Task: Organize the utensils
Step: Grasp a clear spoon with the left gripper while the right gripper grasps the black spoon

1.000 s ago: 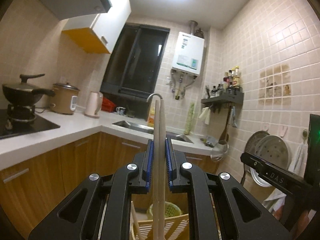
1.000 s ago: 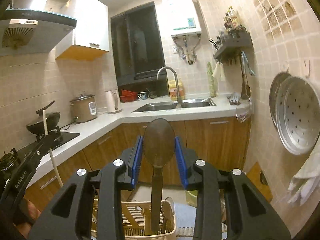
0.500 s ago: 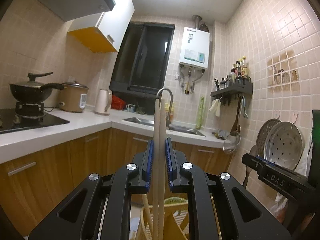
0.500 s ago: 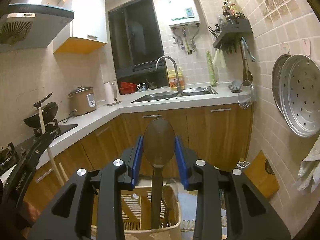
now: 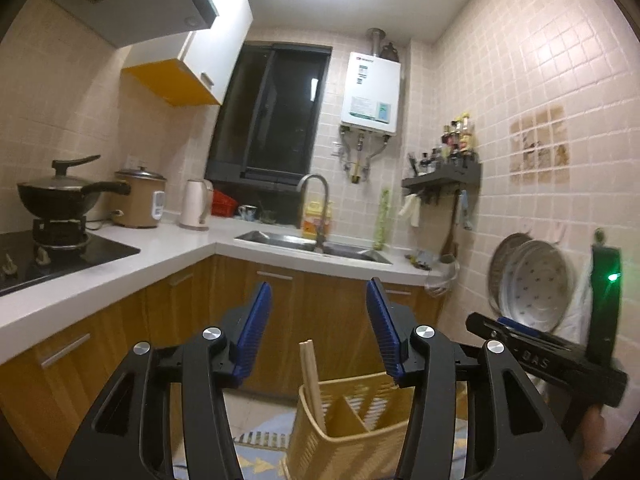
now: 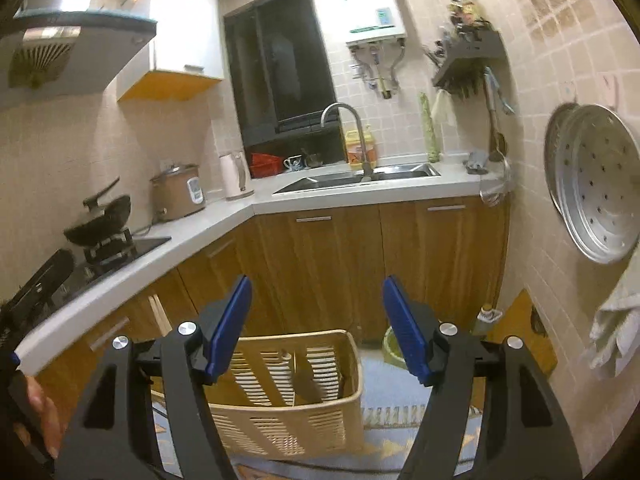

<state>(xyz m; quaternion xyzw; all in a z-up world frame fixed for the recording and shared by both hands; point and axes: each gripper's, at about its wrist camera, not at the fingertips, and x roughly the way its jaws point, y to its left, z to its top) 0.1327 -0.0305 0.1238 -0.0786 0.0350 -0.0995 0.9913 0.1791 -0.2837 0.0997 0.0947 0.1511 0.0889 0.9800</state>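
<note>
A beige slotted utensil basket [image 5: 352,420] stands below both grippers; it also shows in the right wrist view [image 6: 288,392]. Wooden chopsticks [image 5: 312,380] lean in its left compartment. A dark spoon [image 6: 306,384] lies inside the basket. My left gripper [image 5: 318,320] is open and empty above the basket. My right gripper [image 6: 316,320] is open and empty above it too. The right gripper's body [image 5: 552,360] shows at the right of the left wrist view.
An L-shaped white counter [image 5: 168,248] with wooden cabinets carries a wok on a stove [image 5: 60,200], a rice cooker [image 5: 140,200], a kettle [image 5: 196,204] and a sink [image 5: 312,244]. Steamer trays [image 6: 596,184] hang on the right wall. A patterned mat [image 6: 400,420] lies under the basket.
Both grippers opened. The chopsticks dropped from the left gripper into the basket, and the spoon dropped from the right gripper into the basket.
</note>
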